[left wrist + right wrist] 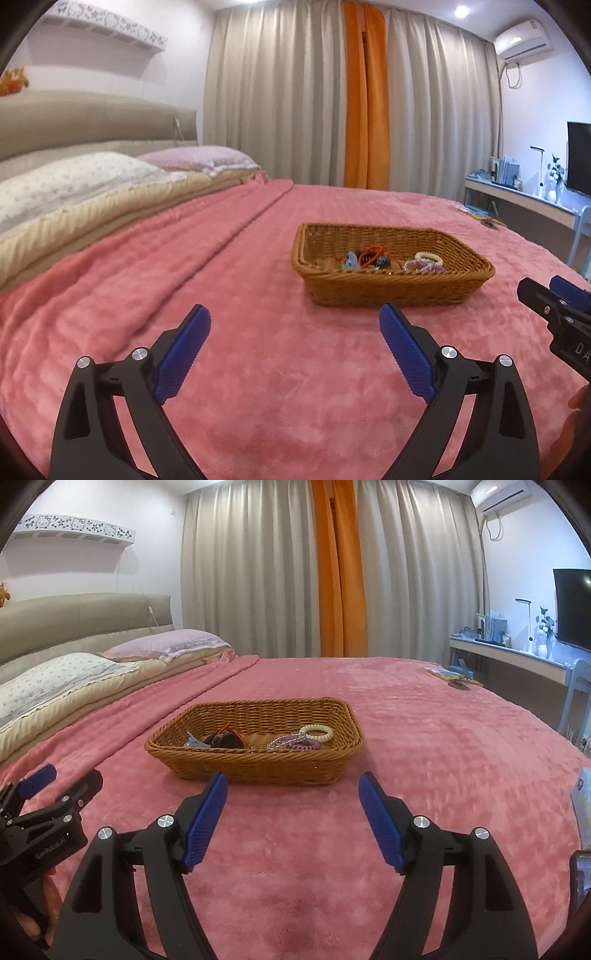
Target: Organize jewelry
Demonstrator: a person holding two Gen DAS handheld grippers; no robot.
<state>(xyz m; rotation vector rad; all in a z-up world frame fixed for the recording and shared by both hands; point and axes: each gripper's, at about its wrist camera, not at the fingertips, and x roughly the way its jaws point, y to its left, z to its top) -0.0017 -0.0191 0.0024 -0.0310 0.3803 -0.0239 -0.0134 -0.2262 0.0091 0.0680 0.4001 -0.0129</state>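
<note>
Bare pink blanket point(295, 867) lies between the basket point(255, 766) and both grippers, so the near approach is unobstructed. The basket's low wicker rim is the only barrier. Pillows point(74, 184) stand well apart on the left; small clutter point(458, 679) sits far right.

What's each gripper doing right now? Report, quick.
Left gripper: open, holding nothing, above the pink blanket.
Right gripper: open, holding nothing, just short of the wicker basket.

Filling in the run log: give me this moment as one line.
left gripper: open, empty | right gripper: open, empty | brown woven wicker basket: on pink blanket, holds hair ties
</note>
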